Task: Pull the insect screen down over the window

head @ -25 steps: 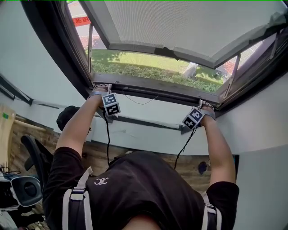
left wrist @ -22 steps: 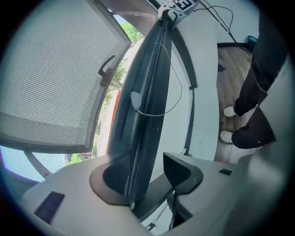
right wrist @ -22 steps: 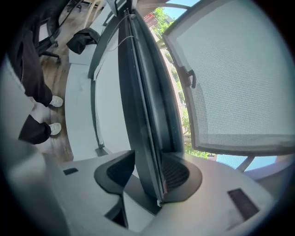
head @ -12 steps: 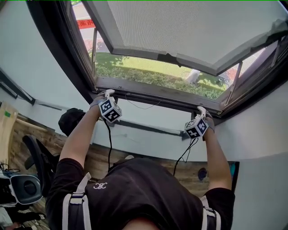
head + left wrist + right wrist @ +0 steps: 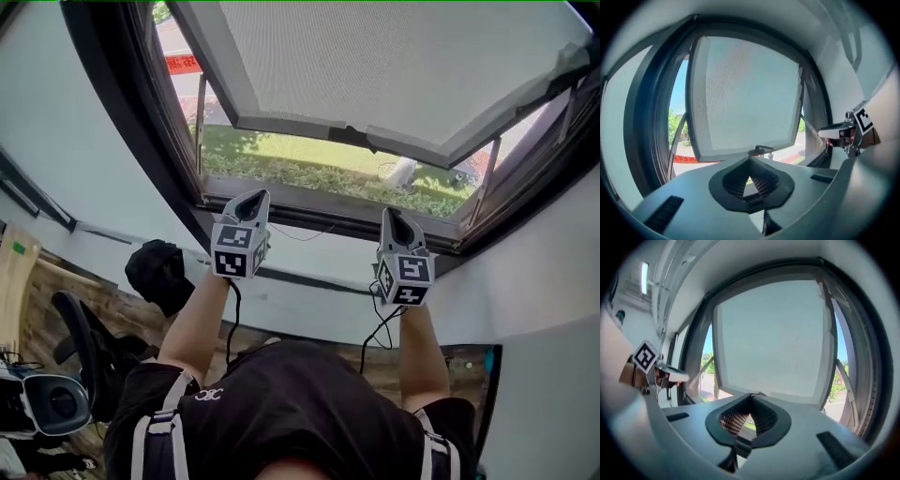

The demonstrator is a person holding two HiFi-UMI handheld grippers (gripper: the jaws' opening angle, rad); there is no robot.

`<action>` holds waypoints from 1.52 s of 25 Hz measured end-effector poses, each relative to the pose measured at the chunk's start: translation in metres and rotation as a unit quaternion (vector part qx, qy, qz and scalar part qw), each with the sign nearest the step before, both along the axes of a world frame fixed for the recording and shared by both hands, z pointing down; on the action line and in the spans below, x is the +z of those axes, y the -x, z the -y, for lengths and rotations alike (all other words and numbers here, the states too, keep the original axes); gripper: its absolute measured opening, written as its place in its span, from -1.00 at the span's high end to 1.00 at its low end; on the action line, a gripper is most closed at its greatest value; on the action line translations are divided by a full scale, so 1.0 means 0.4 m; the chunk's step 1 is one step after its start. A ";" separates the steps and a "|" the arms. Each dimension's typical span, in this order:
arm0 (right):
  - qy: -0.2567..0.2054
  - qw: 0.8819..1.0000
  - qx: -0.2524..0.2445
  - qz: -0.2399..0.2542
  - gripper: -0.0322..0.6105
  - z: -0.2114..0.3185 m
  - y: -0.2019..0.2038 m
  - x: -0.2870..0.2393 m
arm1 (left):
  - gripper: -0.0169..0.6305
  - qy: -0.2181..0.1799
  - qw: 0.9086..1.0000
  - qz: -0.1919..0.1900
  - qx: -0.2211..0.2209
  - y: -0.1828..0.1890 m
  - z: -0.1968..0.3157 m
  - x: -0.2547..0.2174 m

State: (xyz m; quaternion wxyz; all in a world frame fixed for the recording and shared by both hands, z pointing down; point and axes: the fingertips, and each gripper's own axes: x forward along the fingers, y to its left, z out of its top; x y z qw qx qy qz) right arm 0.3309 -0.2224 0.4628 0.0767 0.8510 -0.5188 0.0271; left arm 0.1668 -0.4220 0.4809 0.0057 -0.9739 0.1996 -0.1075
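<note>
Insect screen [image 5: 394, 56] covers the upper part of the window. Its lower rail, with 1 small black handle [image 5: 349, 134] at mid-length, stops short of the sill [image 5: 309, 208], leaving grass [image 5: 281, 150] in view. The 2 tongs point up toward it without touching: left tongs [image 5: 251, 199] before the sill's left part, right tongs [image 5: 392, 217] before its right. Both are closed tip to tip and hold nothing.

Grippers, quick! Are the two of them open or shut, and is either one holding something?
Left gripper: shut, holding nothing.
Right gripper: shut, holding nothing.
</note>
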 end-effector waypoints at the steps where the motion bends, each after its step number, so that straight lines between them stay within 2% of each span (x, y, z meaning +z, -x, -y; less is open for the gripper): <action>1: -0.029 1.000 -0.002 0.012 0.89 0.003 0.021 -0.028 | 0.91 -0.001 1.000 -0.019 -0.002 0.000 -0.024 -0.029; 4: -0.088 0.995 0.009 0.036 0.89 -0.005 0.067 -0.078 | 0.92 -0.006 0.999 -0.048 -0.007 0.002 -0.081 -0.079; 8: -0.106 0.994 0.031 0.014 0.89 -0.014 0.108 -0.095 | 0.92 0.018 0.998 -0.058 -0.015 0.009 -0.112 -0.076; 11: -0.096 0.995 0.033 0.009 0.89 -0.004 0.124 -0.084 | 0.92 0.028 0.998 -0.060 -0.011 0.009 -0.123 -0.073; 14: -0.080 0.996 0.023 0.018 0.89 0.005 0.136 -0.069 | 0.92 0.017 0.998 -0.061 -0.008 0.011 -0.135 -0.082; 21: -0.089 0.996 0.012 0.015 0.89 0.002 0.152 -0.086 | 0.92 0.037 0.997 -0.063 0.007 0.009 -0.157 -0.080; 38: -0.099 0.995 -0.002 0.008 0.89 -0.024 0.124 -0.108 | 0.92 0.004 0.998 -0.055 0.005 -0.015 -0.207 -0.097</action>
